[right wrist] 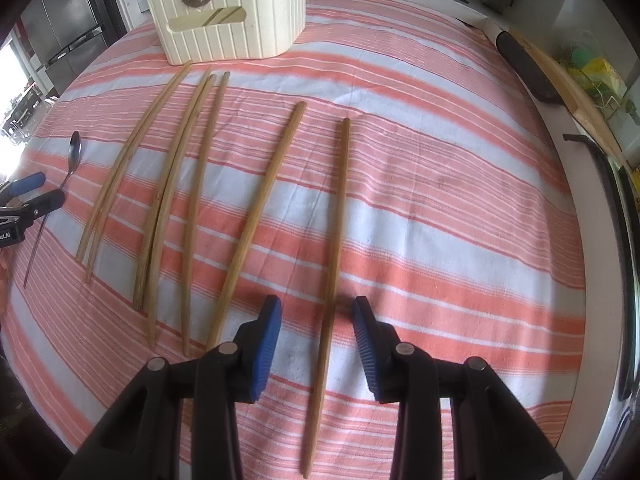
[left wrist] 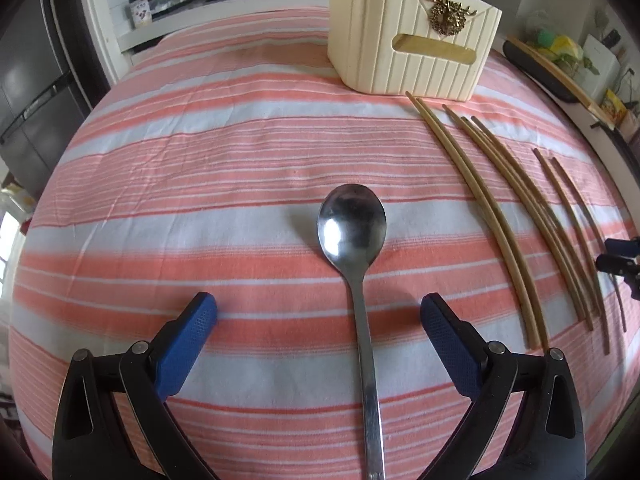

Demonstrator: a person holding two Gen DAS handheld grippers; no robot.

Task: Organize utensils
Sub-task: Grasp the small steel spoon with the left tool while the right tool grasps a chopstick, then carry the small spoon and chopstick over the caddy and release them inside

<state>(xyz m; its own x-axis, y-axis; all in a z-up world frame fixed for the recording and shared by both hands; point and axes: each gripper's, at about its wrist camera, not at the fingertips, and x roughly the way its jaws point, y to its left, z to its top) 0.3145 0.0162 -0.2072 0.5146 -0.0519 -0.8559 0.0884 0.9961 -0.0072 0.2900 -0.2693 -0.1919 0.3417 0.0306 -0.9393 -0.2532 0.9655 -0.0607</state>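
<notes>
Left wrist view: wide-apart left gripper (left wrist: 319, 312) straddles a shiny steel spoon (left wrist: 352, 224). Right gripper (right wrist: 317, 312) stands apart around one wooden chopstick (right wrist: 336, 220), untouched; ribbed cream holder (right wrist: 224, 12).

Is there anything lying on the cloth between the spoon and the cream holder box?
Nothing visible. Only bare striped cloth lies between the spoon and the cream holder box; the chopsticks lie off to the side.

Tablecloth (left wrist: 200, 160): coral-pink and white horizontal stripes, broad bands alternating with thin lines. Holder (left wrist: 408, 36): cream, vertically ribbed, with a gold ornament (left wrist: 447, 16). Below the holder, chopsticks (right wrist: 256, 216): tan wood, plain. Left of them, spoon (left wrist: 352, 228): silver, reflective. Gripper pads (right wrist: 266, 344): blue, textured, on black arms.
</notes>
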